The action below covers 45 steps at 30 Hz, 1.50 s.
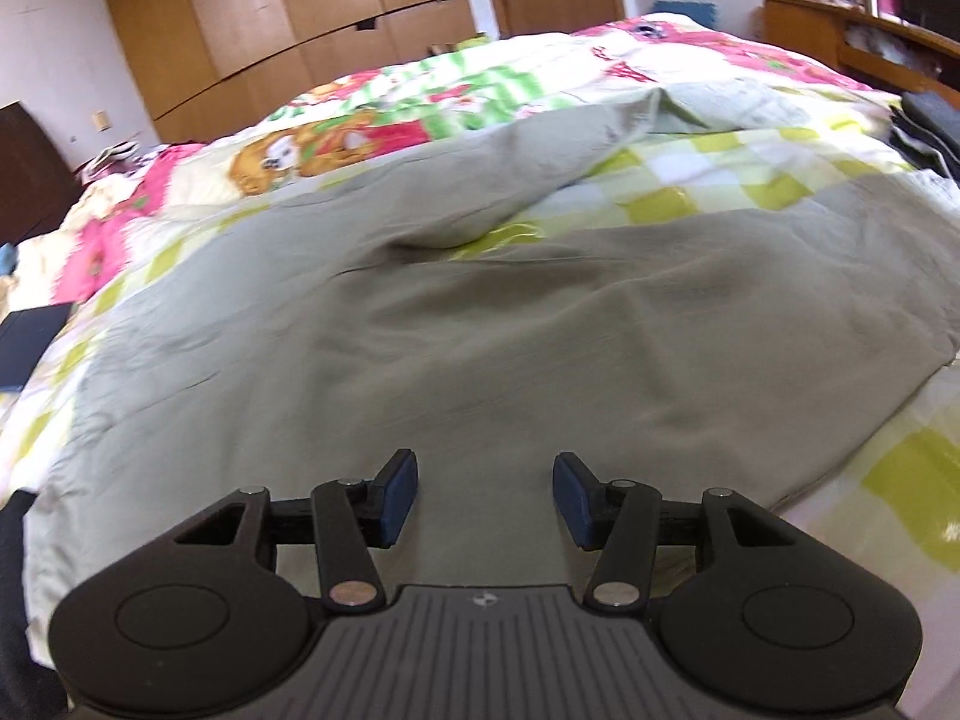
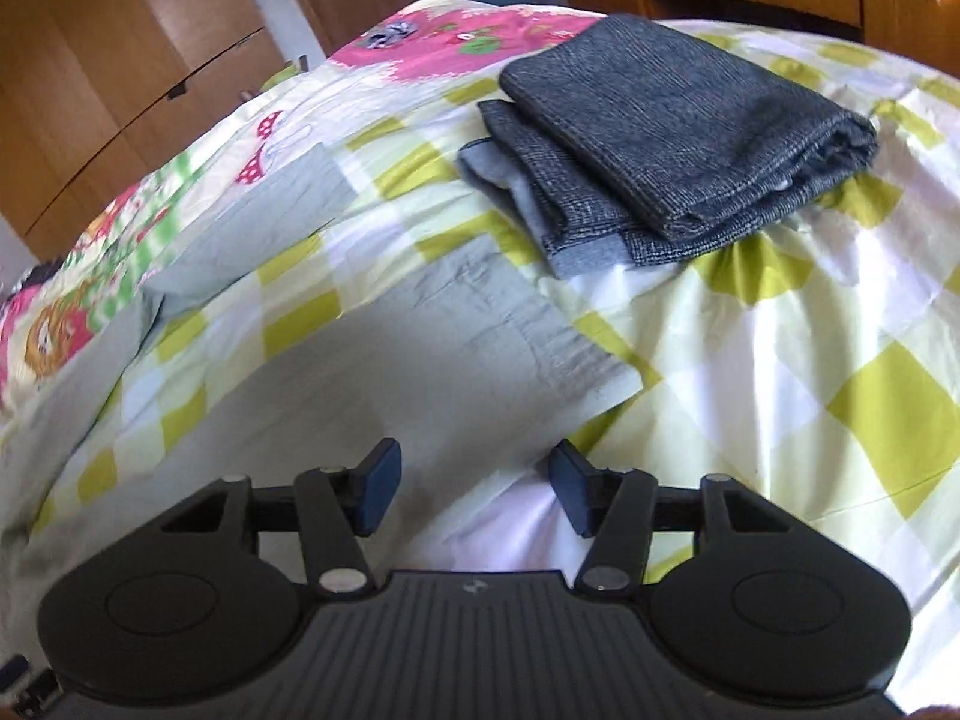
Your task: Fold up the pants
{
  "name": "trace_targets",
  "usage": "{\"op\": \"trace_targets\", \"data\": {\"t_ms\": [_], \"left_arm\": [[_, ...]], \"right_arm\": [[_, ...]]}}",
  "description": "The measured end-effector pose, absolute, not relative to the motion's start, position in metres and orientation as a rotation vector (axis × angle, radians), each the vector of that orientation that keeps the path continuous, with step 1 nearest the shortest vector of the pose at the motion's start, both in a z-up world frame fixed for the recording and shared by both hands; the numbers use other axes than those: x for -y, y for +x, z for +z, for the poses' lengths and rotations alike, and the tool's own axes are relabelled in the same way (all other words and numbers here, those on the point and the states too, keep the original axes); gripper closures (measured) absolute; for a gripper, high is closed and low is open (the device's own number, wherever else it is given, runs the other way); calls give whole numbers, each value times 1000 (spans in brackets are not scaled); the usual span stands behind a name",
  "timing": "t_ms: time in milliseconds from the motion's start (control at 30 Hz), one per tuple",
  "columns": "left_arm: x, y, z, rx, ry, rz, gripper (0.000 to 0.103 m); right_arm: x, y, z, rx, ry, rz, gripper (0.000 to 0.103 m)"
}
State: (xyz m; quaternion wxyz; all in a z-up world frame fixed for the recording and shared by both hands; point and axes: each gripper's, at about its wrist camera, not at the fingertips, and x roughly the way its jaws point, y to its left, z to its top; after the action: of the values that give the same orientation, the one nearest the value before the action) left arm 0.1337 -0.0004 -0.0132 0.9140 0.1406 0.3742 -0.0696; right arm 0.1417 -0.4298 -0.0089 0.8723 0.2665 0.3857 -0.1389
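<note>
The grey-green pants point(image 1: 456, 324) lie spread on the bed point(image 1: 888, 468), over its checked yellow-green quilt, waist end toward the near edge and the two legs running away toward the far side. The fabric looks thin, light and limp; it carries soft creases and would likely sag and drag rather than hold a shape, so a pinch at a hem or the waistband, through both layers, seems the safest hold.

The left gripper point(image 1: 485, 495) hovers over the seat of the pants, jaws apart with nothing between them. The right gripper point(image 2: 474, 489) hangs above the edge of one leg point(image 2: 468, 336), just short of its cuff; its jaws also stand apart and empty. A folded dark grey garment point(image 2: 678, 126) sits near the bed's far right corner.
</note>
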Motion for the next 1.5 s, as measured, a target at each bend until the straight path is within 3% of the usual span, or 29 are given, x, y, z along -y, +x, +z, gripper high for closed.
{"op": "trace_targets", "data": {"t_ms": [33,67,200,267,400,533,600,667,900,1067,1500], "left_arm": [[5,137,-15,-773,296,-148,39],[9,138,-17,-779,300,-148,38],[6,136,-12,-785,294,-145,38],[0,130,-8,-779,304,-133,38],[-24,110,11,-723,308,-115,37],[-57,104,33,-662,337,-83,29],[-75,111,43,-637,358,-71,22],[-96,128,51,-625,378,-52,17],[-170,234,43,-669,421,8,17],[-213,316,28,-768,420,-38,17],[-242,388,18,-896,434,-165,17]], "right_arm": [[435,144,-10,-816,582,-301,94],[442,142,-10,-819,609,-302,99],[448,134,-5,-832,533,-335,99],[438,128,4,-844,414,-359,91],[421,110,27,-809,265,-409,86],[384,117,57,-782,137,-274,80],[350,136,68,-766,67,-143,72],[311,164,72,-755,-10,0,65],[158,325,48,-763,-385,461,61],[73,416,42,-797,-544,667,42],[18,500,-13,-939,-774,696,36]]}}
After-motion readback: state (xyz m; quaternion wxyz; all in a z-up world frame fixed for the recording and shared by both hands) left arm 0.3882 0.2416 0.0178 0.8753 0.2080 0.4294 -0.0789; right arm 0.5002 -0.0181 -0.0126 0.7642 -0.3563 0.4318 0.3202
